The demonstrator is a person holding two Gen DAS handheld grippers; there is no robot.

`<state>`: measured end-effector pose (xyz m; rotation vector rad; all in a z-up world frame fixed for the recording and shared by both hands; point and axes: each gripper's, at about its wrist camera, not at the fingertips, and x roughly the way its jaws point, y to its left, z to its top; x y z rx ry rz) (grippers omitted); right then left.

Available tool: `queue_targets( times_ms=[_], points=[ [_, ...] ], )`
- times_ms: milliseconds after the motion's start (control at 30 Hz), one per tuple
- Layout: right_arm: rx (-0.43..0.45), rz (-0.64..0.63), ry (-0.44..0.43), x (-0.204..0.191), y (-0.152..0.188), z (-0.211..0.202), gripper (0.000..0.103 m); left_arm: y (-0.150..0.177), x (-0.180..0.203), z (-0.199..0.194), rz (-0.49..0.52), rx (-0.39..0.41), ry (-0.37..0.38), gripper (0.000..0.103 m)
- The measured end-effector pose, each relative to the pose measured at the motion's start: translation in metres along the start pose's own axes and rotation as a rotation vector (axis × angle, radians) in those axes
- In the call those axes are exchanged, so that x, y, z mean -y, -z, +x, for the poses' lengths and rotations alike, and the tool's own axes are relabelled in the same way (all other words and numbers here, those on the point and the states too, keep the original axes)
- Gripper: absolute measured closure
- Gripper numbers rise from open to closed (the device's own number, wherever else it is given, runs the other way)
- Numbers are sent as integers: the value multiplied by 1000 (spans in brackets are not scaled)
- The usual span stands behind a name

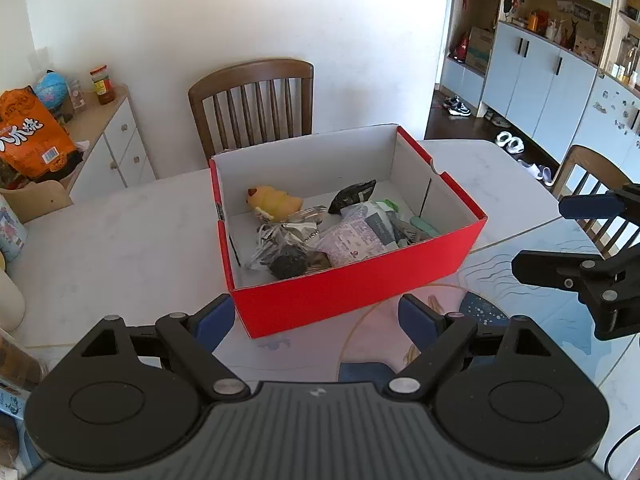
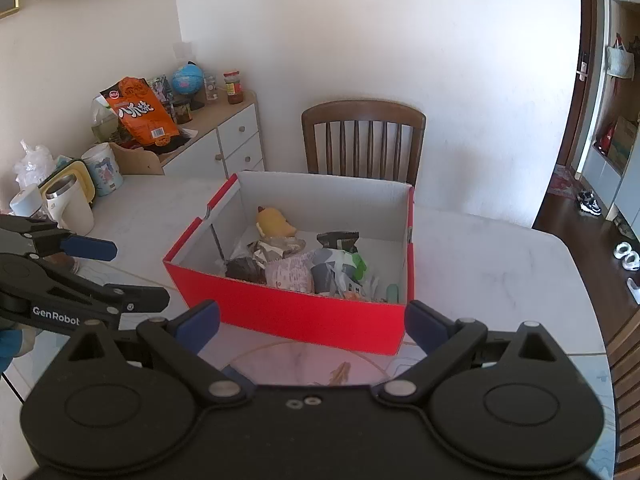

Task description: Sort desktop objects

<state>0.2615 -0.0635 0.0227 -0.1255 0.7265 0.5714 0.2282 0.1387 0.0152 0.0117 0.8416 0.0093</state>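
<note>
Left wrist view: left tool (image 1: 316,322) spread, nothing between blue pads, low over glossy marbled desk (image 1: 120,248). Right tool (image 2: 312,326) likewise spread and empty. Beyond, rectangular red cardboard box (image 1: 360,288) standing on desk, white inside, holding crinkled foil packets (image 1: 280,240), soft yellow toy (image 1: 274,200), black pouch (image 1: 352,196). Behind, slatted wooden chair (image 1: 252,100).

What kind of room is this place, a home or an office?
Most likely a home dining area: a wooden chair at a marble-look table, shoes on the floor by cupboards, and a snack bag on a sideboard.
</note>
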Motion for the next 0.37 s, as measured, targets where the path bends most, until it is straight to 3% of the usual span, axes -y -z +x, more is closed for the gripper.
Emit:
queue_targets(
  times_ms=[367],
  points=[
    [-9,10,7,1,5,2,4,4,-2,5,-6,-7,13,14]
  ],
)
